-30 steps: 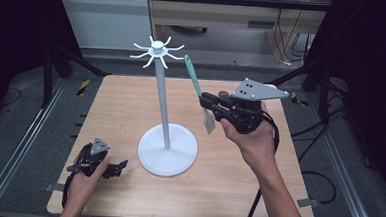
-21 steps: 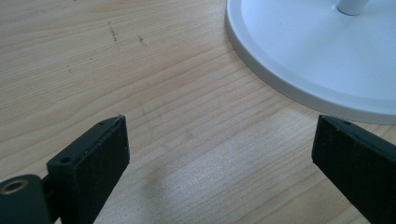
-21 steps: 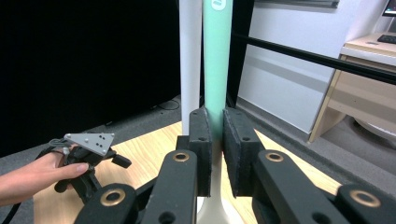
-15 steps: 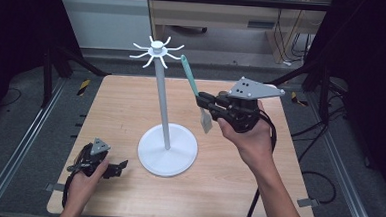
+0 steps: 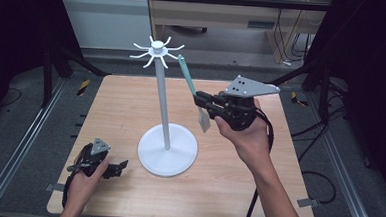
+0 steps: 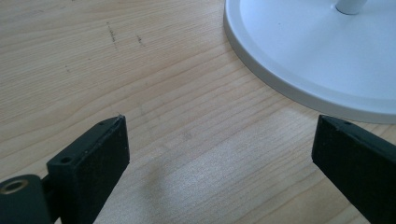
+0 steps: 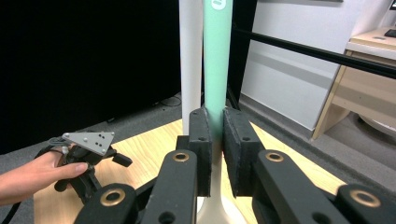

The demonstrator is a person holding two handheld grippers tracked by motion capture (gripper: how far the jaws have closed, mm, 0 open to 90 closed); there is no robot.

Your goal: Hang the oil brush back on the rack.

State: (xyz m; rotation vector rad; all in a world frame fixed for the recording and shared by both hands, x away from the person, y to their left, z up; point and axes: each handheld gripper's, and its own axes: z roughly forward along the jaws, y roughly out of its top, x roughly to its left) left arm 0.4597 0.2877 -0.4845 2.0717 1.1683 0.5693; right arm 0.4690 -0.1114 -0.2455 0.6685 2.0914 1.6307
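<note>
The wooden table (image 5: 126, 105) carries everything here, and the white stand (image 5: 167, 149) near its middle is the landmark: a round flat base, a slim upright pole and a crown of short hooks (image 5: 157, 51) at the top. To the right of the pole, raised well above the base and a little below the hooks, the right gripper (image 5: 201, 100) has its jaws clamped on a utensil (image 5: 187, 77) with a mint-green handle and a pale flat head (image 5: 204, 120). It is gripped at the neck, where the green gives way to the pale part, so the head hangs below the jaws and the handle end points up toward the hooks; held this way, the free end looks ready to be guided onto a hook, which I judge to be the work in hand. In the right gripper view the handle (image 7: 217, 65) stands close beside the pole (image 7: 190, 65), nearly parallel with it. Left of the base and down on the table, the left gripper (image 5: 119, 165) rests with its jaws spread wide and nothing between them; its own view looks across bare wood to the base rim (image 6: 299, 88), apart from it. It seems parked there to keep out of the way.
</note>
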